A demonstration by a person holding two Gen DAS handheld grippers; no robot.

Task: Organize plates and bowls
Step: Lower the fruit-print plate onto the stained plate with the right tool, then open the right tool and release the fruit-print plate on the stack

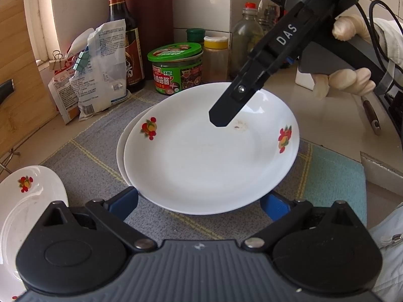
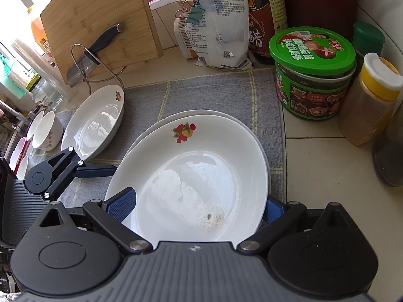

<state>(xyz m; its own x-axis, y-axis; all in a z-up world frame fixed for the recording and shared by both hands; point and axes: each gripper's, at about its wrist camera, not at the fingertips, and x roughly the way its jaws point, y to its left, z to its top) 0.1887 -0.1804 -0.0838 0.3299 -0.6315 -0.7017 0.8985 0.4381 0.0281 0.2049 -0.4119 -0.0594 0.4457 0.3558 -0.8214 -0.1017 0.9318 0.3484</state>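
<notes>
Kitchen corner had a pale tiled worktop [image 2: 325,156] with a grey checked mat [image 2: 209,95] on it, against white tiled walls [image 1: 201,2]. Daylight came in pretty bright from a window [image 2: 15,5] on the left.

Tiled counter [image 2: 327,166]: grey mat [image 2: 214,95], jars [image 2: 312,75], probably seasonings.

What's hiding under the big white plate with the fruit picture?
Another white plate peeks out beneath the top plate. Only its edge shows; the rest is covered.
</notes>
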